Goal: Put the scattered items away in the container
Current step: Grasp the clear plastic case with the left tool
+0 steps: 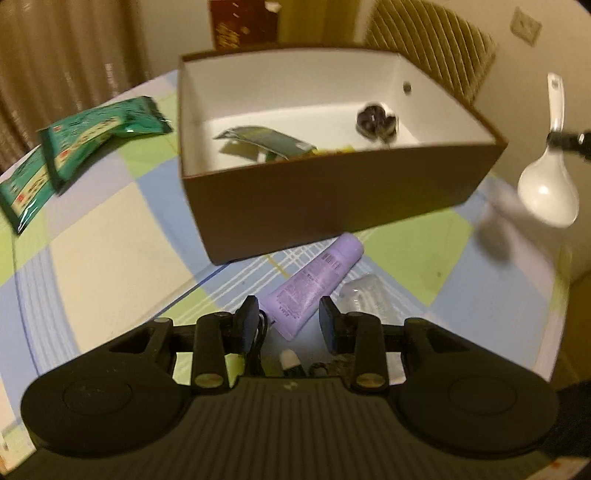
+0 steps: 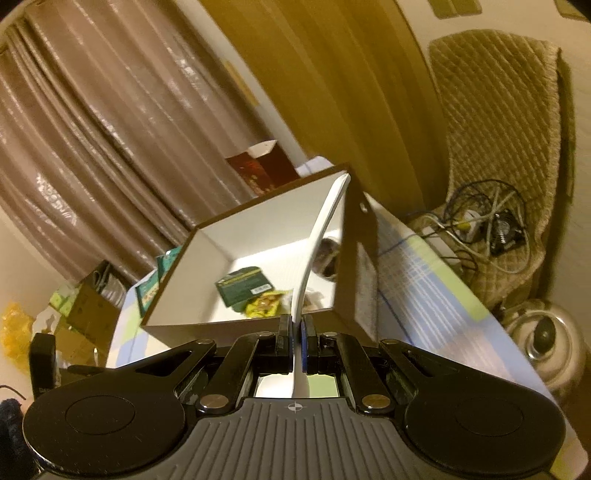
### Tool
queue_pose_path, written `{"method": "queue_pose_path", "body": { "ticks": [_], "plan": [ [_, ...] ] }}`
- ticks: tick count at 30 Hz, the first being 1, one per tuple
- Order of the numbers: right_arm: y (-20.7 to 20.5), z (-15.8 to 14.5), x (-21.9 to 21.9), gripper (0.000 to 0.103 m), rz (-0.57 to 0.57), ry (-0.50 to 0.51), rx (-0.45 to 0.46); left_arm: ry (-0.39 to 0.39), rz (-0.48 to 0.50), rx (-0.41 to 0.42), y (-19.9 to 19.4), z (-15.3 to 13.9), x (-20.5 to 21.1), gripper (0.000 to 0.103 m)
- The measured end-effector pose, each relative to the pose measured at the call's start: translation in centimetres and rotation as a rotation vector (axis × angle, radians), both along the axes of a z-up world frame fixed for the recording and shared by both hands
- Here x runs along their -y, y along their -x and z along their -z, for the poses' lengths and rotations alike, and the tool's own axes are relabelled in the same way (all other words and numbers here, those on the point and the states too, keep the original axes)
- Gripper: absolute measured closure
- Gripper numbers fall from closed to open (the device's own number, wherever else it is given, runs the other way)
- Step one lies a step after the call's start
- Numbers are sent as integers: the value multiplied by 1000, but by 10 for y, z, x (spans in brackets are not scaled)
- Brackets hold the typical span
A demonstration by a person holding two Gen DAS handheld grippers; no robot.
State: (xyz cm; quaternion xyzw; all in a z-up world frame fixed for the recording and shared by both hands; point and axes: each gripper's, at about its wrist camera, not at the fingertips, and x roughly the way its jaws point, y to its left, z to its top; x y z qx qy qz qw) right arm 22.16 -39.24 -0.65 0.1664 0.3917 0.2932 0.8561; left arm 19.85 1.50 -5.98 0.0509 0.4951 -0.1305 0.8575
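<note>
A brown box [image 1: 332, 206] with a white inside stands on the checked tablecloth; it holds a dark green packet [image 1: 266, 142], a yellow packet and a dark round item [image 1: 376, 120]. My left gripper [image 1: 291, 321] is open, its fingers on either side of a purple tube [image 1: 317, 280] lying in front of the box. My right gripper [image 2: 297, 332] is shut on a white ceramic spoon [image 2: 321, 243], held in the air beside the box [image 2: 354, 258]. The spoon also shows at the right in the left wrist view [image 1: 546, 188].
Two green snack packets [image 1: 85, 144] lie left of the box. A clear plastic item [image 1: 365, 295] lies right of the tube. A dark red carton [image 1: 243, 26] stands behind the box. Off the table's right edge are a cushioned chair [image 2: 506, 122] with cables and a metal kettle [image 2: 546, 339].
</note>
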Motion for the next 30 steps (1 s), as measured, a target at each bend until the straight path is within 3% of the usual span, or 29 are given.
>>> {"method": "queue_pose_path", "body": {
  "ticks": [5, 10, 17, 22, 30],
  "plan": [
    [-3, 5, 15, 102, 48, 5, -22, 97, -2, -57, -9, 0, 4, 73],
    [-8, 11, 21, 102, 68, 6, -44, 130, 31, -104, -15, 4, 25, 70],
    [-13, 15, 19, 102, 53, 17, -45, 105, 9, -191, -20, 30, 50, 71],
    [-14, 20, 20, 102, 41, 25, -53, 93, -13, -187, -18, 32, 58, 78],
    [-18, 17, 27, 102, 22, 21, -40, 70, -33, -135, -5, 12, 63, 79]
  ]
}}
